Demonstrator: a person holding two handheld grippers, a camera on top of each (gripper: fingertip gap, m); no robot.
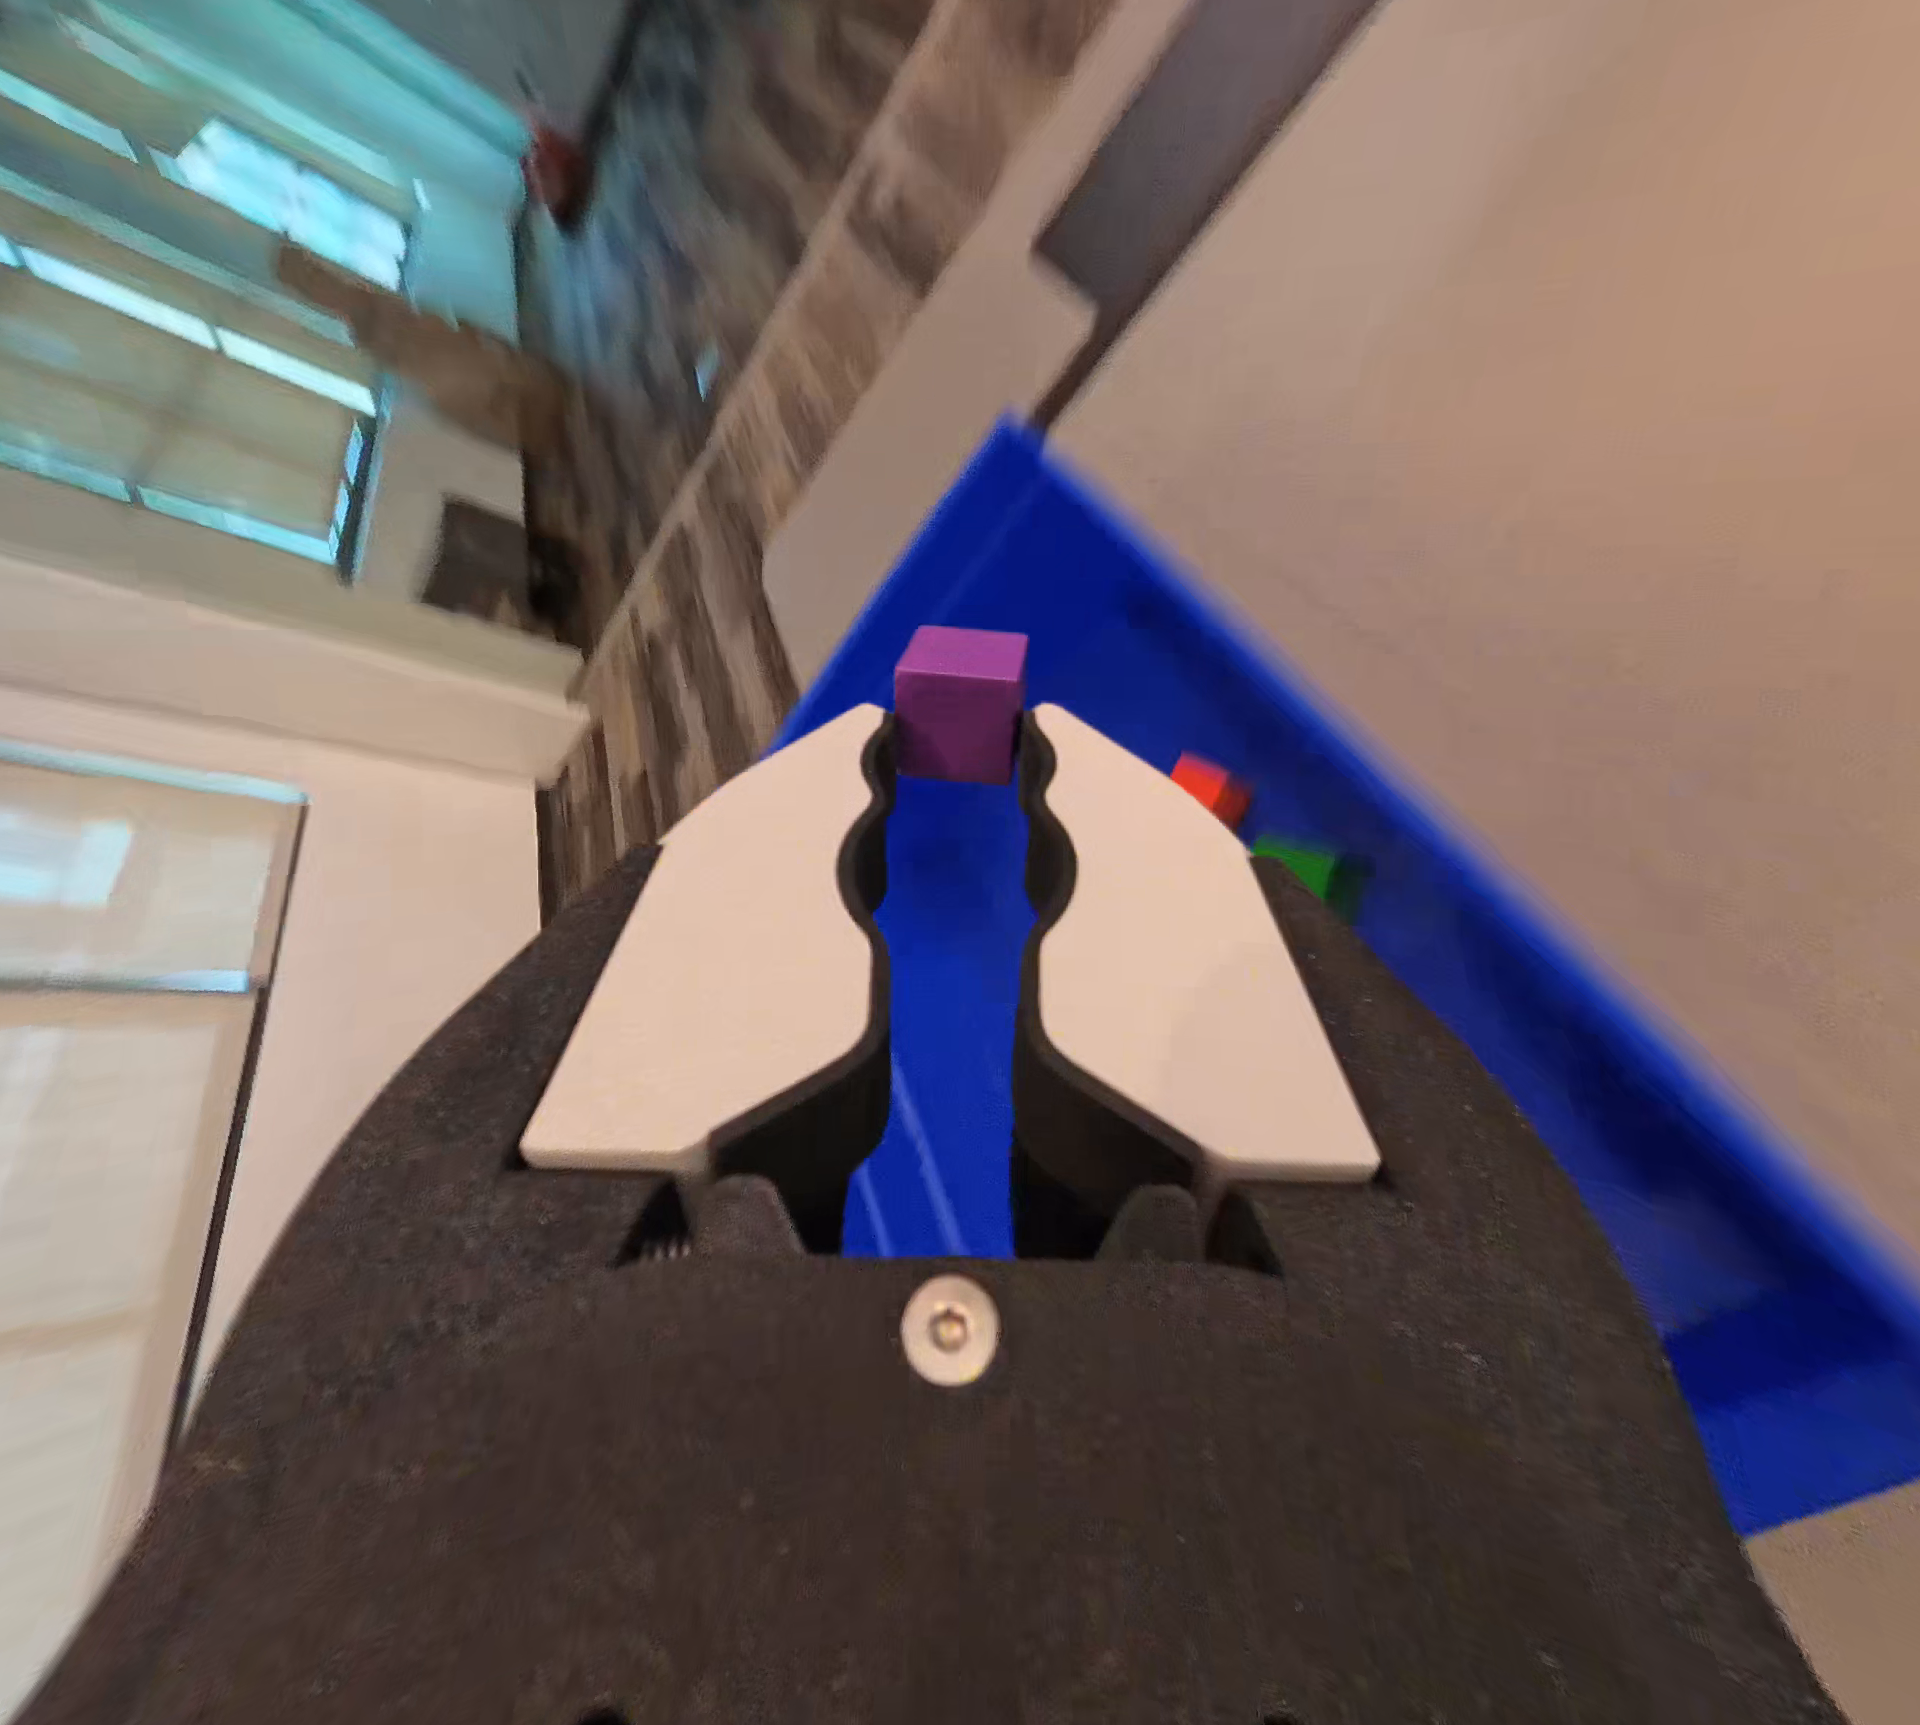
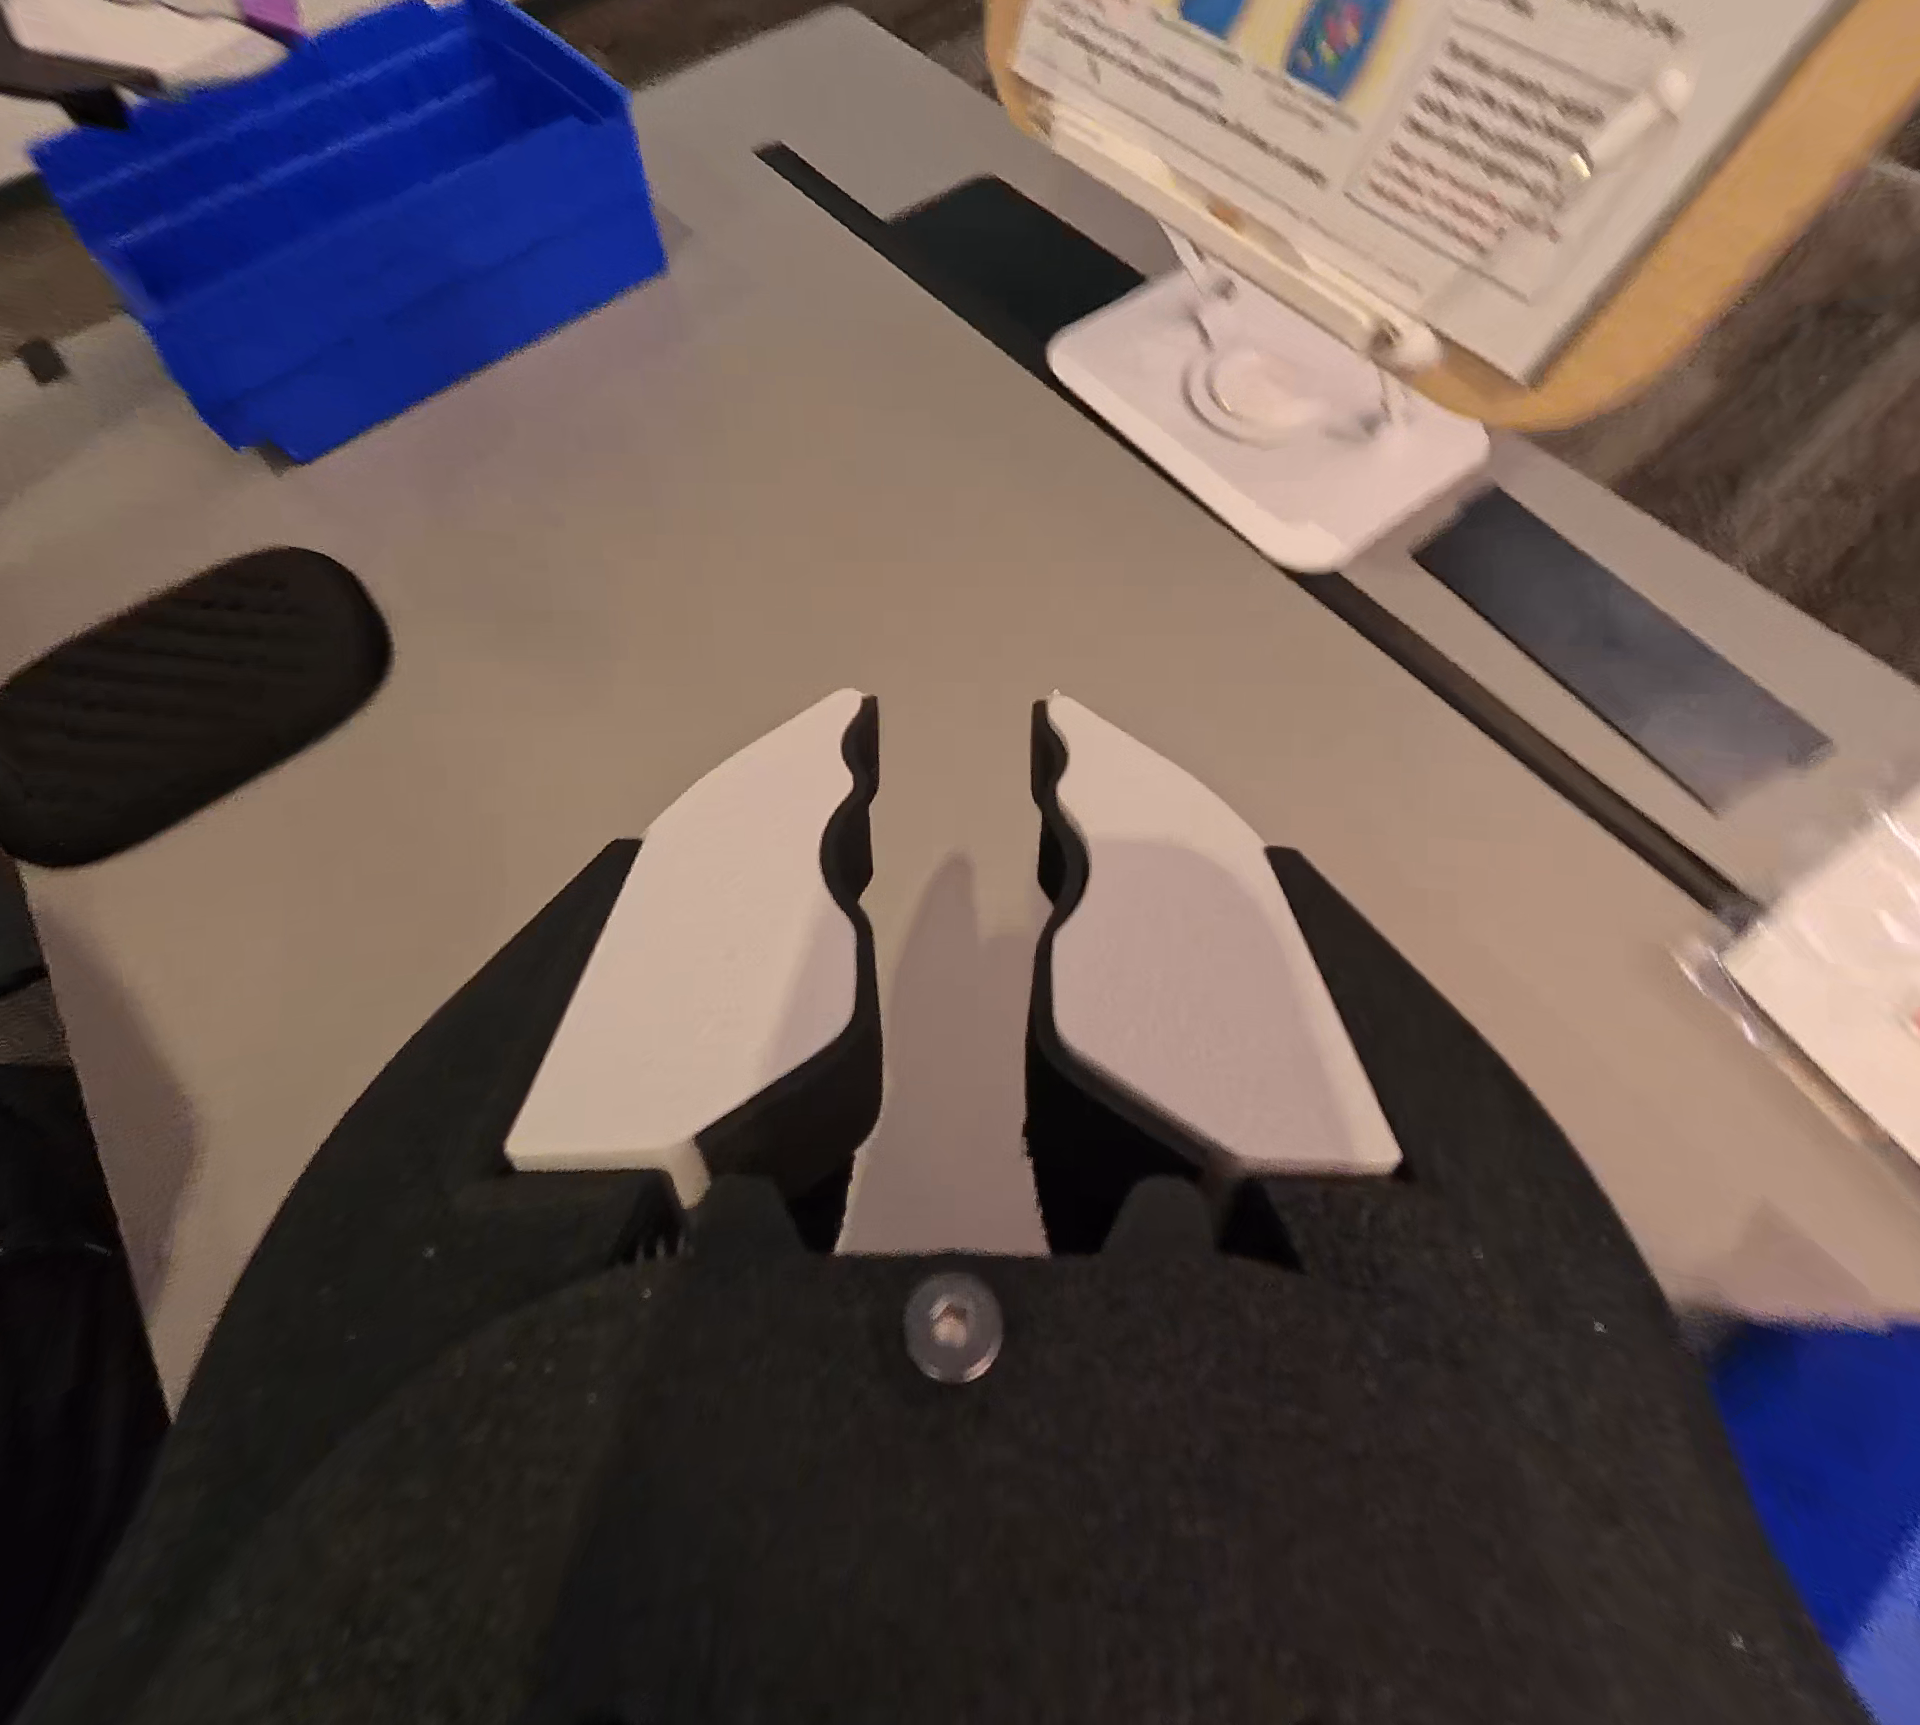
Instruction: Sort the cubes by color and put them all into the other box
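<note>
A: Where's the cube?

B: The purple cube [image 1: 958,707] is pinched at the very tips of the left gripper [image 1: 957,725], one finger pressed against each side face. It hangs over a blue box [image 1: 1455,1000] that runs off toward four o'clock in the left wrist view.

A: Anything in that box?

B: A red cube [image 1: 1214,787] and a green cube [image 1: 1311,873], both against the wall at about three o'clock from the gripper tips, close together; blur hides whether they touch.

A: And from the other side?

B: In the right wrist view the left gripper sits at ten o'clock, the purple cube just above the near corner of a blue box [image 2: 416,241] with ridged dividers inside. It stands on the grey table [image 2: 675,595].

A: The right gripper?

B: The right gripper [image 2: 956,730] has its fingers spread a little with nothing between them, above bare table. A white stand [image 2: 1278,439] holding a wood-framed instruction board [image 2: 1434,65] is at one o'clock, a black padded armrest [image 2: 177,699] at nine, and another blue edge [image 2: 1829,1488] at four.
</note>
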